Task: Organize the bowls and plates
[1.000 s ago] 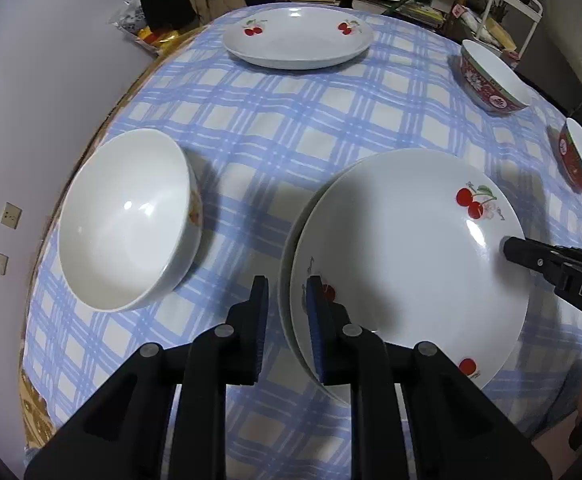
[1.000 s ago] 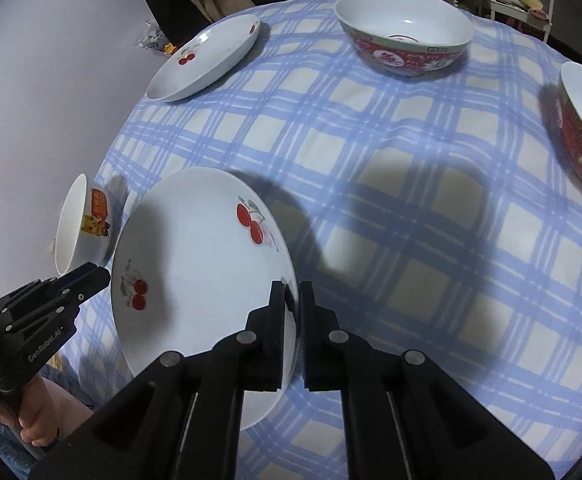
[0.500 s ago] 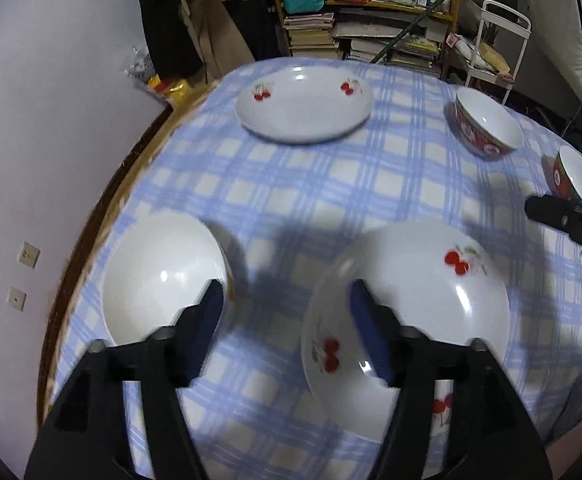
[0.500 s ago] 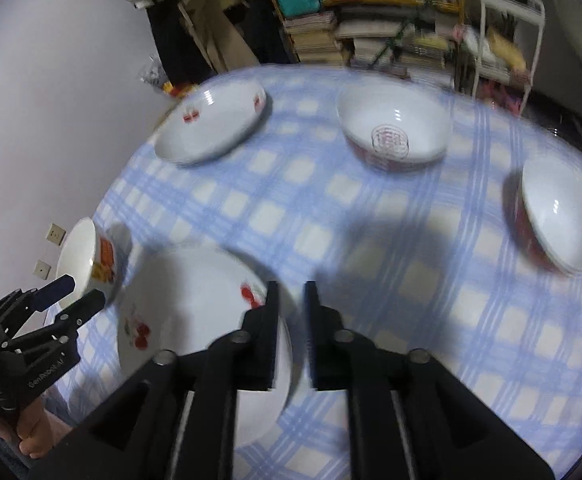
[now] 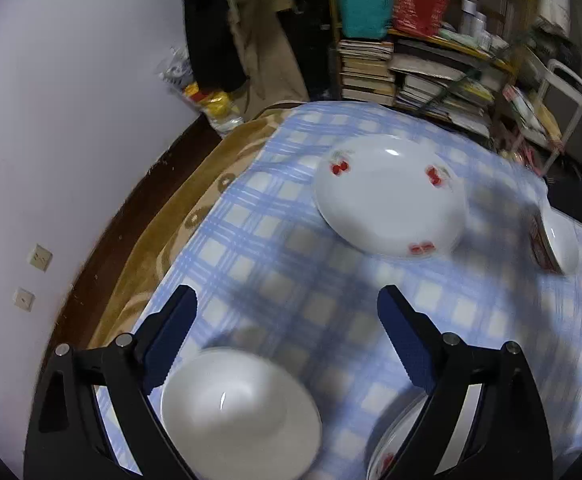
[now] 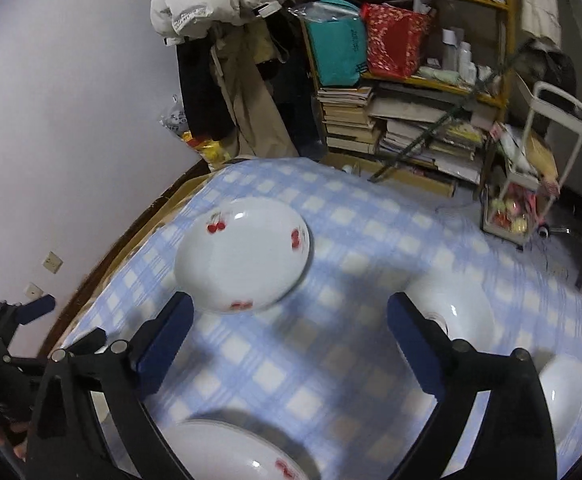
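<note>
A round table (image 5: pixel 251 216) under a blue and white checked cloth fills most of both views. Behind it stands a wooden shelf (image 6: pixel 443 84) with stacked books, a teal bag and a red bag, and some coats hang beside it on the white wall.

On the far part of the table lies a white plate with red cherries (image 5: pixel 389 200), alone and flat on the cloth. Near the person, at the bottom of both views, there is the stack of cherry plates (image 6: pixel 227 452), partly hidden behind the gripper arms. To the left of this stack sits a plain white bowl (image 5: pixel 239 412), upright. On the right side of the table are two bowls, red patterned outside and white inside (image 5: pixel 553 240), near each other; the right wrist view shows them very blurred.

The left gripper (image 5: pixel 287 312) hangs above the cloth between the white bowl and the far plate. Its jaws have just been opening and are now spread wide, with nothing between them. The right gripper (image 6: pixel 289 318) is also above the table, its jaws have just been opening too and now stand wide apart, with no thing between them. The blue pads (image 6: pixel 165 344) touch neither plate nor bowl.
</note>
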Demonstrator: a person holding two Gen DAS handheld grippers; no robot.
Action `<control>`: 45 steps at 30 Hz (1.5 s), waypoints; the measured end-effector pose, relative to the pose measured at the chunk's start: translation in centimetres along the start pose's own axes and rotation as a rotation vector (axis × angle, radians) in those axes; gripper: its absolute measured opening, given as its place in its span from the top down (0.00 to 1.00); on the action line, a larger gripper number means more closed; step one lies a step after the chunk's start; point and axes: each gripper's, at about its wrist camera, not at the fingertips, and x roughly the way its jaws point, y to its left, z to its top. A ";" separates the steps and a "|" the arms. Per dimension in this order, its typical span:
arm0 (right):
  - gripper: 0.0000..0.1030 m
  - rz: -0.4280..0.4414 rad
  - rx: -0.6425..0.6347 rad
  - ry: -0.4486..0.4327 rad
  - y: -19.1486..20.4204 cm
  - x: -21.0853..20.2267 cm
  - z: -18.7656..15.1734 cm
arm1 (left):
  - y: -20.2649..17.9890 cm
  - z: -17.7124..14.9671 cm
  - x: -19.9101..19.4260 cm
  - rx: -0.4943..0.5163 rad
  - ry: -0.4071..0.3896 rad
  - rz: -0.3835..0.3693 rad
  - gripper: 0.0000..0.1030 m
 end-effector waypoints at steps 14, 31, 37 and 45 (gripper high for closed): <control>0.01 -0.025 0.030 0.073 -0.9 10.2 4.6 | 1.2 5.6 9.4 -0.101 0.101 -0.045 0.12; 0.20 -0.068 -0.062 0.254 -0.7 17.7 5.1 | -0.6 6.0 16.1 -0.110 0.273 -0.120 0.12; 0.69 -0.002 0.009 0.304 -1.5 19.3 4.7 | -0.6 5.2 16.7 -0.137 0.264 -0.152 0.28; 0.84 0.030 0.033 0.316 -1.6 20.1 4.6 | -0.5 6.2 16.5 -0.226 0.257 -0.237 0.80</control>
